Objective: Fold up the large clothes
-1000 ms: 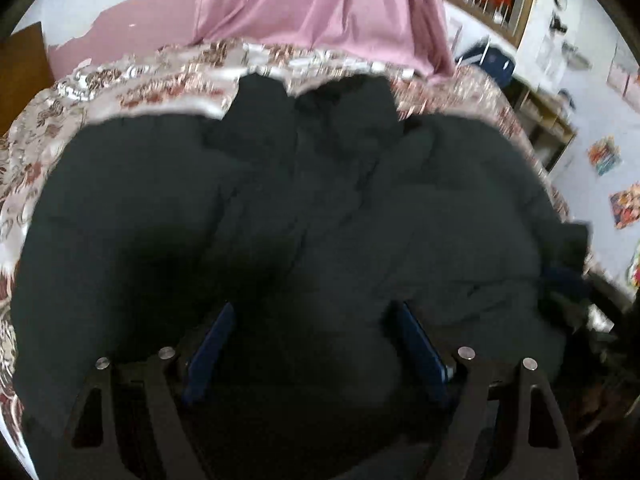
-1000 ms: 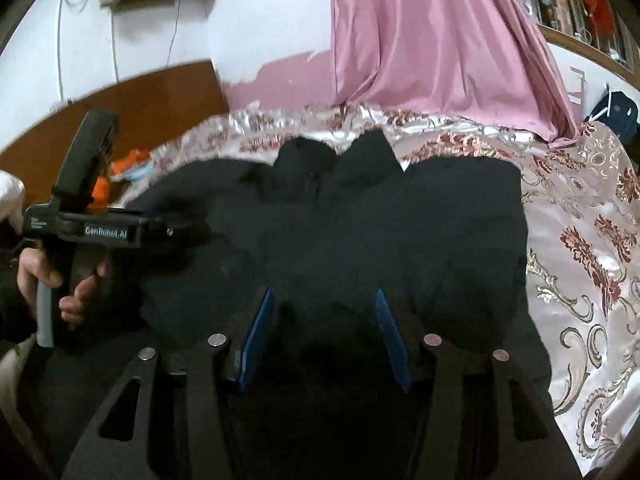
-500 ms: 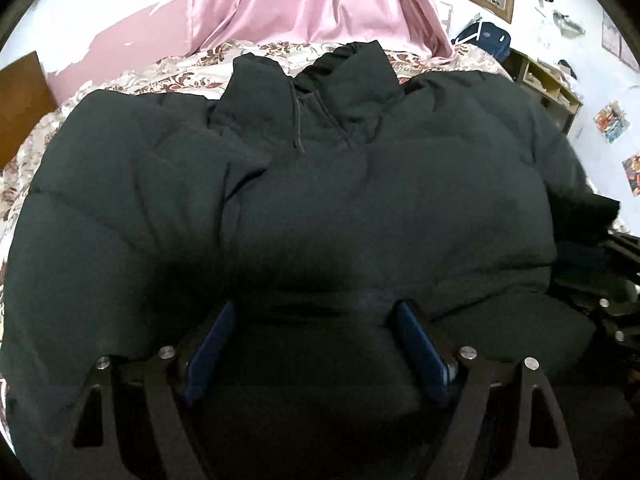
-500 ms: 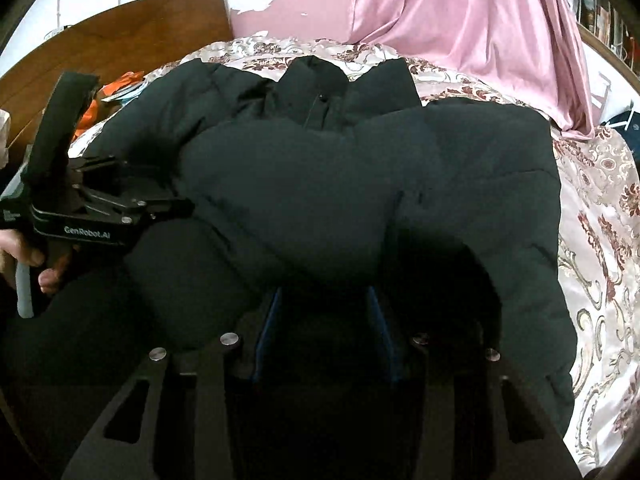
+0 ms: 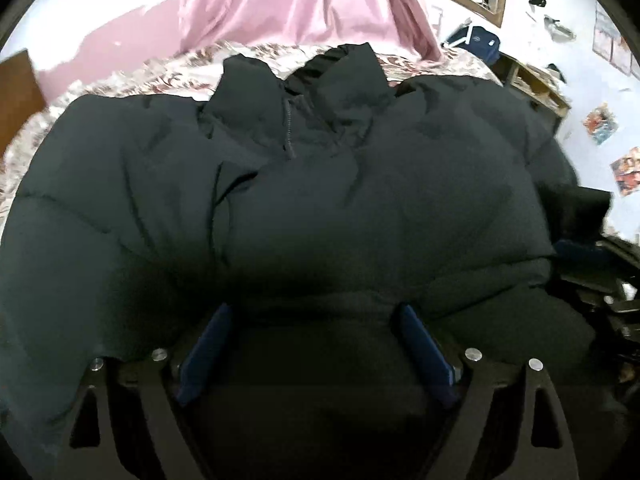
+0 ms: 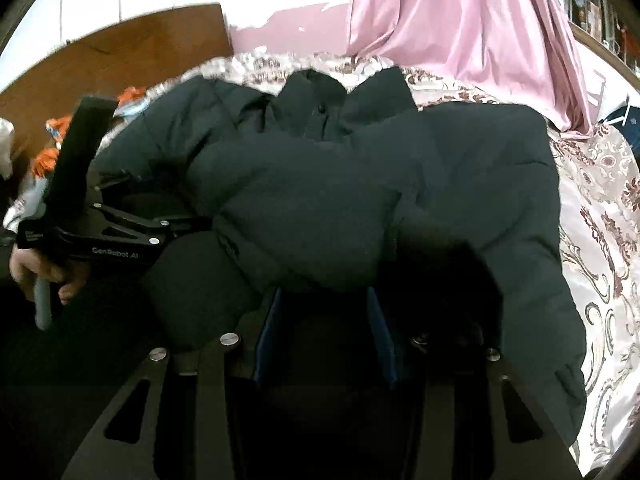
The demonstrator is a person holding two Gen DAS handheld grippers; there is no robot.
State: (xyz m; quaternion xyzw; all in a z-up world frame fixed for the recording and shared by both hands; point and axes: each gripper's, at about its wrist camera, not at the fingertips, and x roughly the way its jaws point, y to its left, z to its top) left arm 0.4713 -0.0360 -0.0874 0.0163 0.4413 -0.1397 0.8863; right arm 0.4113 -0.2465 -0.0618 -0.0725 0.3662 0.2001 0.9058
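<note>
Left wrist view had your left tongs (image 5: 316, 344) low over the black puffer jacket (image 5: 320, 200), which lay spread front-up on the floral bedspread (image 5: 132, 76), collar (image 5: 304, 80) toward the pink curtain (image 5: 304, 4). Those jaws were widening, with a fat roll of hem between the blue pads (image 5: 208, 344); whether the pads pressed it was not clear, so you seemed to be letting go. The right tongs (image 6: 324, 332) stood half-closed around another bulge of jacket (image 6: 360, 184), and the padding filled the gap, so I judged them clenched on it.

Your risks looked like these. Puffy fill springs back, so the released hem could have unrolled and spoiled the fold. With only one side gripped, a pull from the right could have skewed the jacket or dragged it across the slick satin. A pad might also have snagged the shell as it opened.

Only the right wrist view showed your left hand (image 6: 36, 272) on its tool, the wooden headboard (image 6: 120, 56) and orange clutter (image 6: 48, 160) beside it, plus bare bedspread (image 6: 600, 208) on the jacket's right. Only the left wrist view showed the zipper pull (image 5: 289, 136), the wall posters (image 5: 600, 124) and the wooden shelf (image 5: 532, 80).
</note>
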